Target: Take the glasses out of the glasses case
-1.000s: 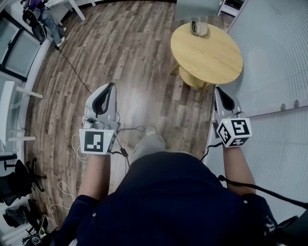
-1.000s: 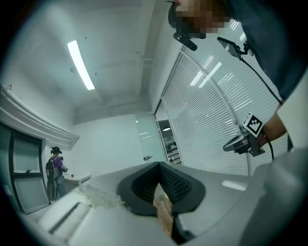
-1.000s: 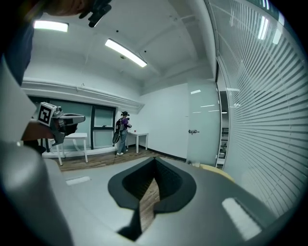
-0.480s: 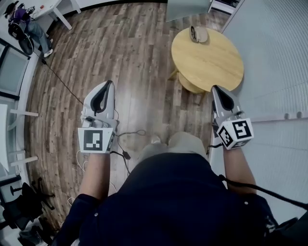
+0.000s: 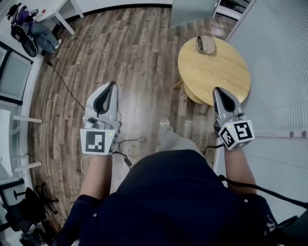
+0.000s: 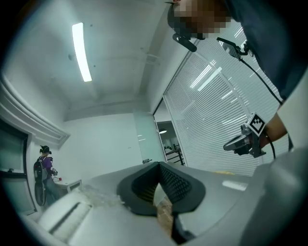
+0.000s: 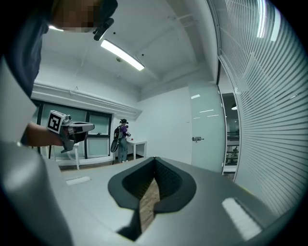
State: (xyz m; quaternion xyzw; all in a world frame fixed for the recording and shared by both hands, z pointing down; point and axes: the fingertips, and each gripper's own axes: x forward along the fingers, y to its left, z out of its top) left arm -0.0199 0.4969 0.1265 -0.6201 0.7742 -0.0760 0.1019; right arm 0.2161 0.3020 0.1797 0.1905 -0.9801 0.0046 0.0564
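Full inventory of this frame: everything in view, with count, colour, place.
round table: one, light wood, ahead on the right
glasses case: one, beige, far edge of the round table
floor: brown wood planks
cable: one, dark, across the floor at left
white table: one, far left corner
bystander: one, jeans, beside the white table
left gripper: one, grey, jaws shut, empty, over the floor
right gripper: one, grey, jaws shut, empty, by the round table's near edge

top: dark navy | left gripper, right gripper: grey, black-white marker cubes | cable: black
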